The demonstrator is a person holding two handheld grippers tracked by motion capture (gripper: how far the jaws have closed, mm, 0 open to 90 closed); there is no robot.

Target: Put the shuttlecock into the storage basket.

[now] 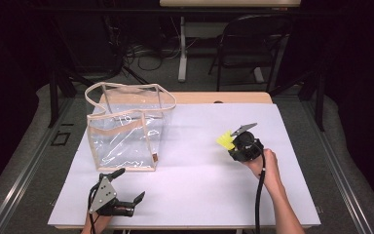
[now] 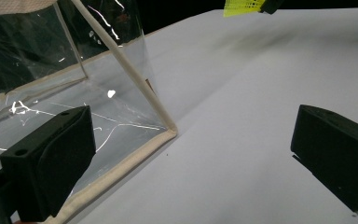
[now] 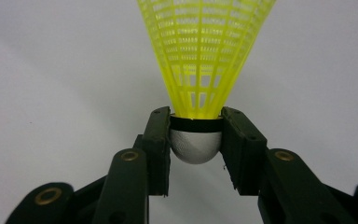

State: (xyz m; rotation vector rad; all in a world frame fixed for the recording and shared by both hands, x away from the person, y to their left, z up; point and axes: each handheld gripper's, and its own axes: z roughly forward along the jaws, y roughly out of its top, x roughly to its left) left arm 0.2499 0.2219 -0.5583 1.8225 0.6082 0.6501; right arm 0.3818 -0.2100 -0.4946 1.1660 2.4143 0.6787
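Yellow plastic mesh flares up from my right claw [image 3: 196, 140], which is pinching the shuttlecock [image 3: 205, 56] by its white cork, 1 jaw on either side just under the black band. In the high view the shuttlecock [image 1: 225, 140] hangs above the right half of the bench [image 1: 199, 195], well apart from the clear bag [image 1: 126, 131] standing at the left rear. My left claw [image 1: 126, 187] is spread wide and holds nothing, low by the bag's near corner [image 2: 170, 133].

As I judge it, the step is carrying the shuttlecock over to the bag's open mouth. To do it well I should keep the squeeze on the cork, not the skirt, and lift enough to pass over the beige rim [image 1: 168, 105] before letting go. The rim looks bent inward on the near side, though the clear walls make that hard to read, so my left claw could steady that corner. Between my 2 claws the white bench is bare, so the path across is free
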